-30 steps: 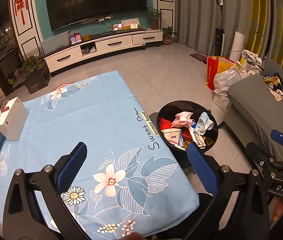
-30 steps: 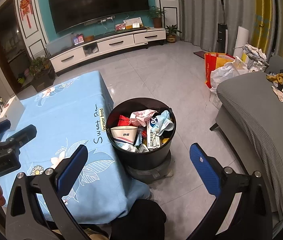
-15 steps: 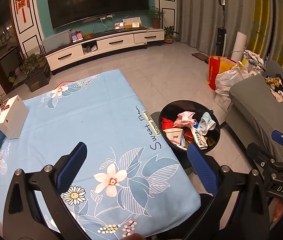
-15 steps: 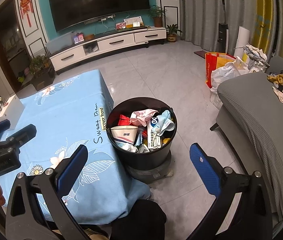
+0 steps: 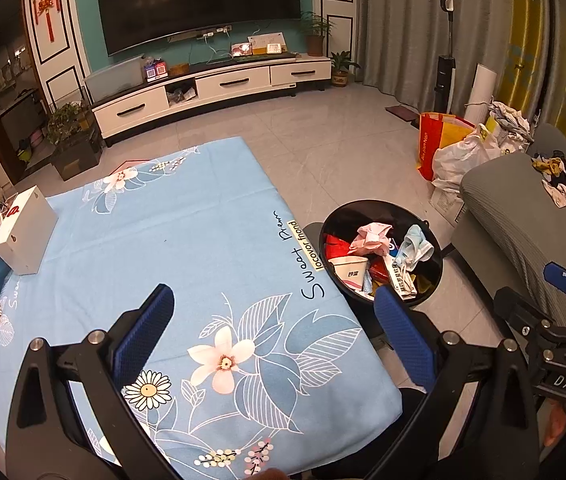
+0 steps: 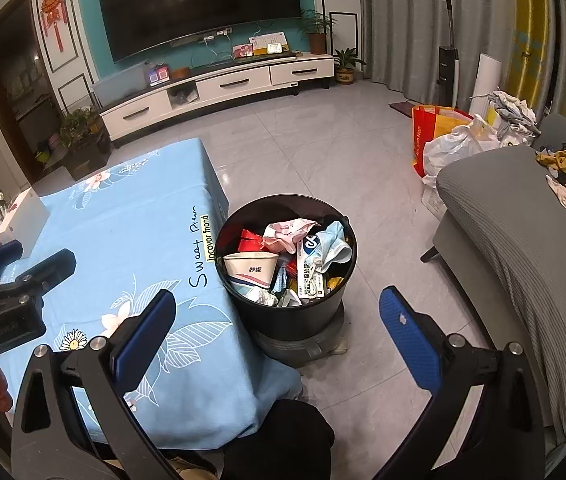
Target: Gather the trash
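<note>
Looking along your left wrist view, you are holding the left gripper [image 5: 273, 320] released, its blue-padded fingers [image 5: 145, 326] spread wide and empty over the light-blue flower-printed tablecloth [image 5: 171, 240]. A white rectangular cardboard box [image 5: 25, 236] is sitting near the cloth's edge at nine o'clock. The round black plastic trash bin [image 5: 433, 272] is standing on the floor just beside the cloth at three o'clock, crammed with crumpled pink paper [image 5: 373, 236], a white paper cup [image 5: 349, 268] and other wrappers. Your right gripper [image 5: 563, 280] is showing at four o'clock.

Turning to your right wrist view, you are keeping the right gripper [image 6: 277, 322] released too, fingers wide apart and empty, framing the trash bin [image 6: 287, 316], which is sitting dead centre on a grey round base [image 6: 303, 346]. The tablecloth [image 6: 123, 240] is lying from nine to seven o'clock, and a grey fabric sofa [image 6: 523, 240] is filling three o'clock. Your left gripper [image 6: 11, 264] is showing at nine o'clock.
</note>
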